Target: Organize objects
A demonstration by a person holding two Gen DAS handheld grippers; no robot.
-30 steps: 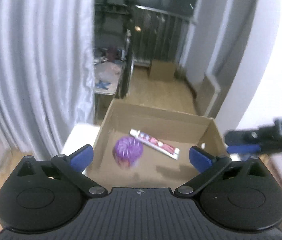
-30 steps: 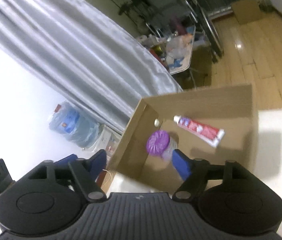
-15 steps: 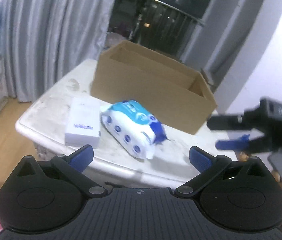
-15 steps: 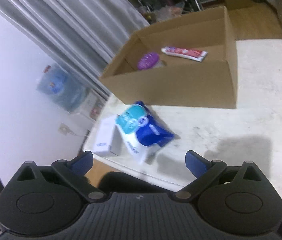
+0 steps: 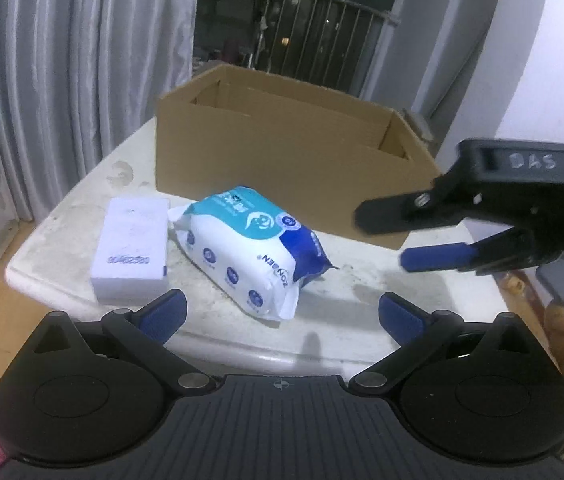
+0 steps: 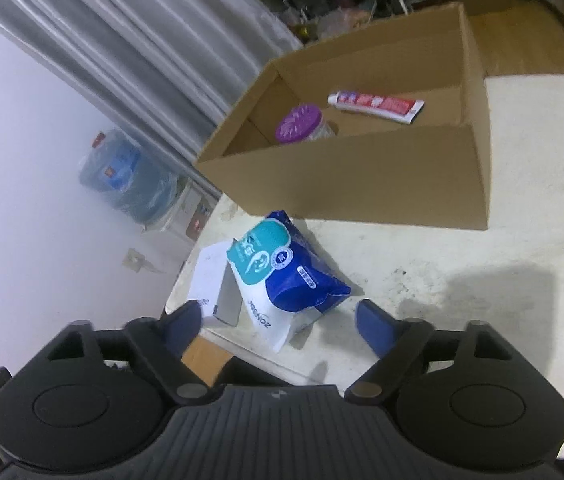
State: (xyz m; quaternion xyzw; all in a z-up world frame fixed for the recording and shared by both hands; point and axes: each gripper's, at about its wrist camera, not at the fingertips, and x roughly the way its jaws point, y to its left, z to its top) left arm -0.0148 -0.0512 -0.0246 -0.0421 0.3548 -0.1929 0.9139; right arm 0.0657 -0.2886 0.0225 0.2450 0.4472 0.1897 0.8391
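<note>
An open cardboard box (image 5: pixel 282 168) stands on a white table (image 5: pixel 345 320); it also shows in the right wrist view (image 6: pixel 361 184). Inside it lie a purple-lidded jar (image 6: pixel 301 124) and a toothpaste tube (image 6: pixel 377 105). In front of the box lie a blue and white wipes pack (image 5: pixel 254 244), also in the right wrist view (image 6: pixel 282 272), and a white carton (image 5: pixel 132 248), also there (image 6: pixel 214 284). My left gripper (image 5: pixel 280 314) is open and empty, just short of the wipes pack. My right gripper (image 6: pixel 278 322) is open and empty above the pack's near end.
Grey curtains (image 5: pixel 82 72) hang to the left. A water dispenser with a bottle (image 6: pixel 130 172) stands on the floor left of the table. A balcony railing (image 5: pixel 321 40) is behind the box. The table's near edge (image 5: pixel 242 344) is close to both grippers.
Both grippers have pulled back from over the box to the table's near side and lowered. The wipes pack and white carton have come into view. The right gripper has moved closer to the pack.
</note>
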